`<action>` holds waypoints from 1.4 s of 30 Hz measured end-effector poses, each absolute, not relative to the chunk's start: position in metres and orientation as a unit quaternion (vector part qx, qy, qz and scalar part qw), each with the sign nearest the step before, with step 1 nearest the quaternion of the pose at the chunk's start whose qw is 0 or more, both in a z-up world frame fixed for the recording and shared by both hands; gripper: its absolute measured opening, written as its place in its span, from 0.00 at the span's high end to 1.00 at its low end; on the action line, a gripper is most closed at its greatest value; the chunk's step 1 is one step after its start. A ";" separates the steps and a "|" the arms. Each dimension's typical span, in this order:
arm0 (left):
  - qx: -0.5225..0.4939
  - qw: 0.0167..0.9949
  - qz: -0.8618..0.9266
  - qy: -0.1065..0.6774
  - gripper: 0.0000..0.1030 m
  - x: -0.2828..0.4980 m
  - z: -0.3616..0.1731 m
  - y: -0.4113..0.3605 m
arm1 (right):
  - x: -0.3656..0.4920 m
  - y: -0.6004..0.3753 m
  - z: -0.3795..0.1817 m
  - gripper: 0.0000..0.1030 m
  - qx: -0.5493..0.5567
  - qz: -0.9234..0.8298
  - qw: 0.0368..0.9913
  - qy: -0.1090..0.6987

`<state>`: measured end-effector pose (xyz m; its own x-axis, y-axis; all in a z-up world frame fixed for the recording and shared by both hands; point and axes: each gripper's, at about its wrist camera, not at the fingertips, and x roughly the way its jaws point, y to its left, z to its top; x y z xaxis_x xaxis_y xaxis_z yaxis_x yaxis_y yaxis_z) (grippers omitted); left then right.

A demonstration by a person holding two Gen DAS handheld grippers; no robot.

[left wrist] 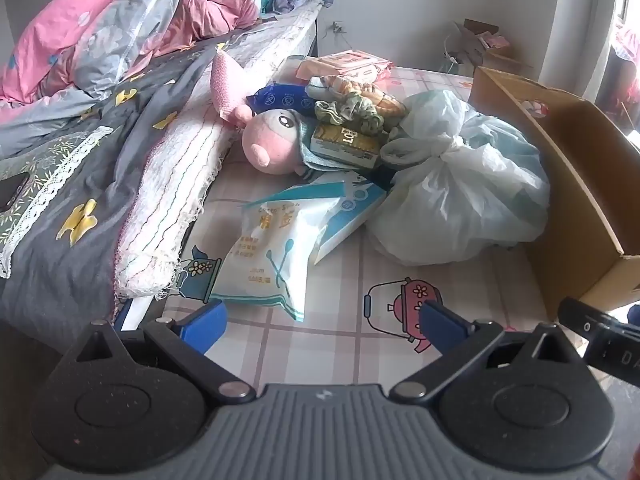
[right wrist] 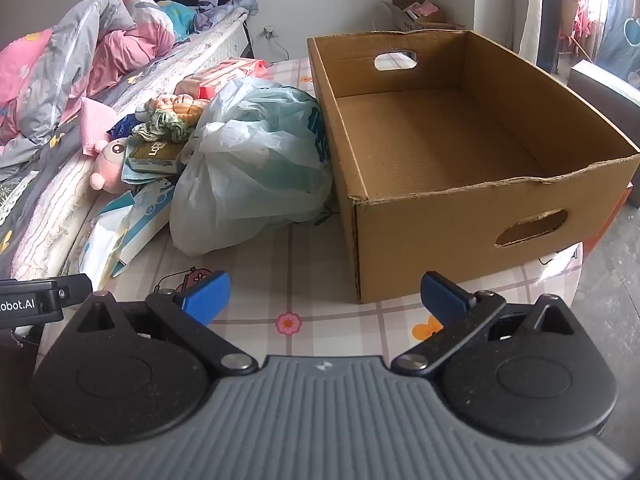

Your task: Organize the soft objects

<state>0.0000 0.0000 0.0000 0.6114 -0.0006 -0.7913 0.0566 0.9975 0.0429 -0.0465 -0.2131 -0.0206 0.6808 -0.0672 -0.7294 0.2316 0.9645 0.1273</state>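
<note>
Here, both tongs [left wrist: 322,320] [right wrist: 325,298] level, gaping, empty.

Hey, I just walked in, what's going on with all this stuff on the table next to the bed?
A person is holding two sets of tongs, and both the left tongs and the right tongs are open and empty, hovering over the patterned tablecloth. Nothing has gone into the cardboard box yet; its inside is bare. Beside it lies a pile: a tied plastic bag, a pink plush toy, scrunchies and a cotton swab pack.
</note>
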 end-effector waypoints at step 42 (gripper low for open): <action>0.028 0.893 -0.012 0.449 0.00 0.002 -0.006 0.005 | -0.038 -0.204 -0.020 0.01 0.078 -0.085 0.907 0.405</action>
